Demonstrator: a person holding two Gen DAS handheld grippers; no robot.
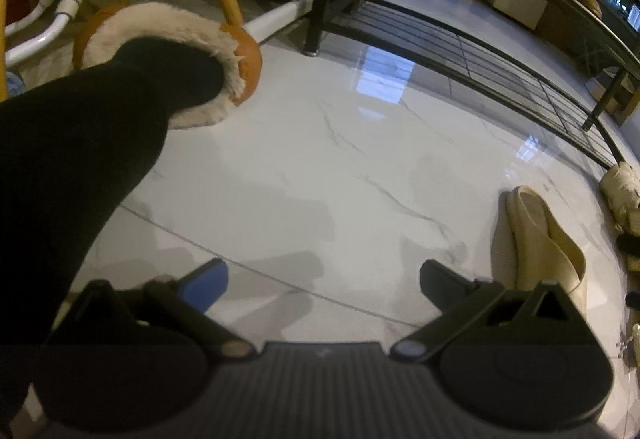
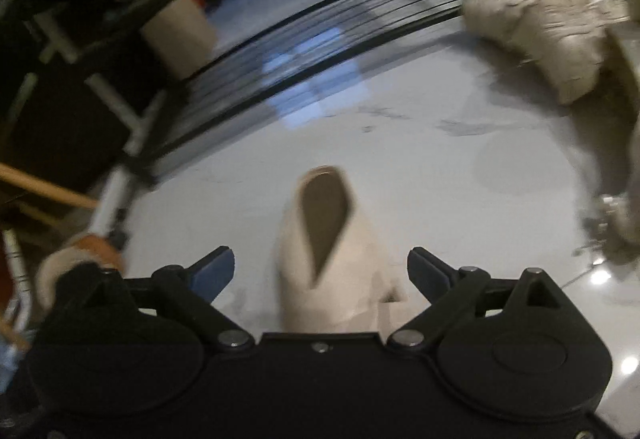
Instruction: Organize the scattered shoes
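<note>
Two grippers are seen spread wide, with nothing held. The left gripper is poised over bare marble floor, and a cream slipper lies near its right finger. In the right wrist view, that cream slipper is framed between the fingers of the right gripper, untouched. A black wire shoe rack stands farther off, and a fur-lined tan slipper is worn at far left.

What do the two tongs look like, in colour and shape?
Both the left tongs and the right tongs are black plastic, with two round housings, hinged link arms on metal pivot pins, and blue pads on the fingers. The left body is ribbed; the right looks smooth.
</note>
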